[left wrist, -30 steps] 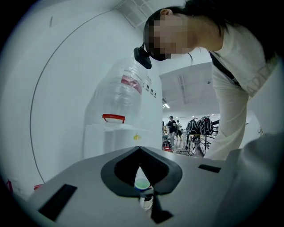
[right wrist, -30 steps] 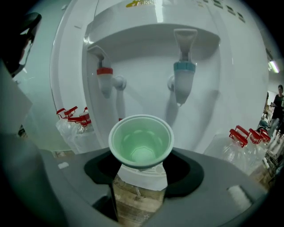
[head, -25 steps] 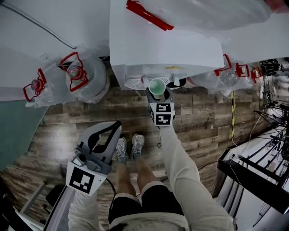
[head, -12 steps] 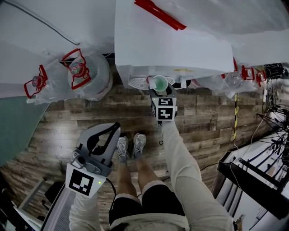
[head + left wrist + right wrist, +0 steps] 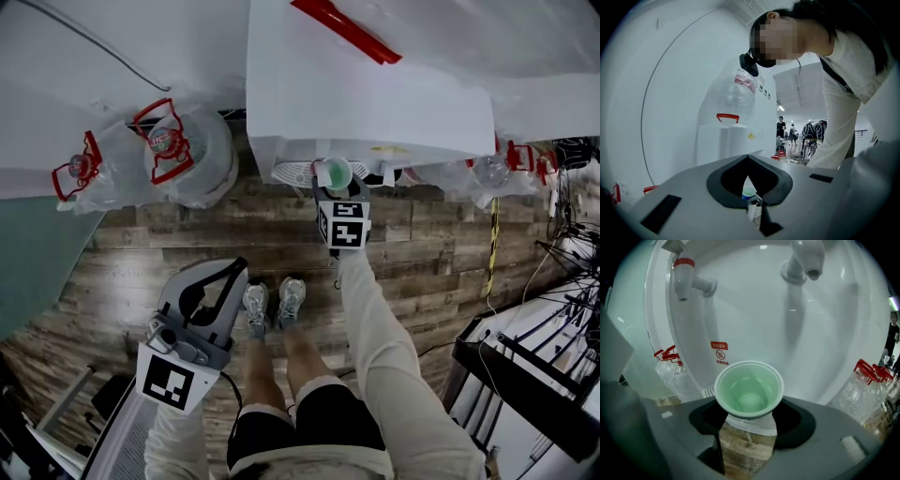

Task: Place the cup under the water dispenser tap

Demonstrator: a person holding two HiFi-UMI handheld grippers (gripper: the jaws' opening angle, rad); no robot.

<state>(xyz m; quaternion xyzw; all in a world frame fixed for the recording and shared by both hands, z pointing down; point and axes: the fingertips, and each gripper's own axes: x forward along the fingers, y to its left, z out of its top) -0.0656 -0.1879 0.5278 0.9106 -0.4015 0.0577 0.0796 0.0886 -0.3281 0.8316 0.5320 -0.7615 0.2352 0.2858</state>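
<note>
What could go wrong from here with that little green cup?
1. In the right gripper view, the cup sits between the red-capped tap and the white tap, under neither, so water could miss it.
2. The right gripper pinches it only below the rim; it looks flimsy and might buckle or slip once filled.

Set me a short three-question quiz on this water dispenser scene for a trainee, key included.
1. Which gripper holds the green cup? A left; B right; C neither.
2. True or false: the cup is upside down.
3. Fill in: in the right gripper view, the tap at upper left has a ___ cap.
Key: 1 B, the right gripper is shut on it; 2 false, it is upright, mouth up; 3 red.
</note>
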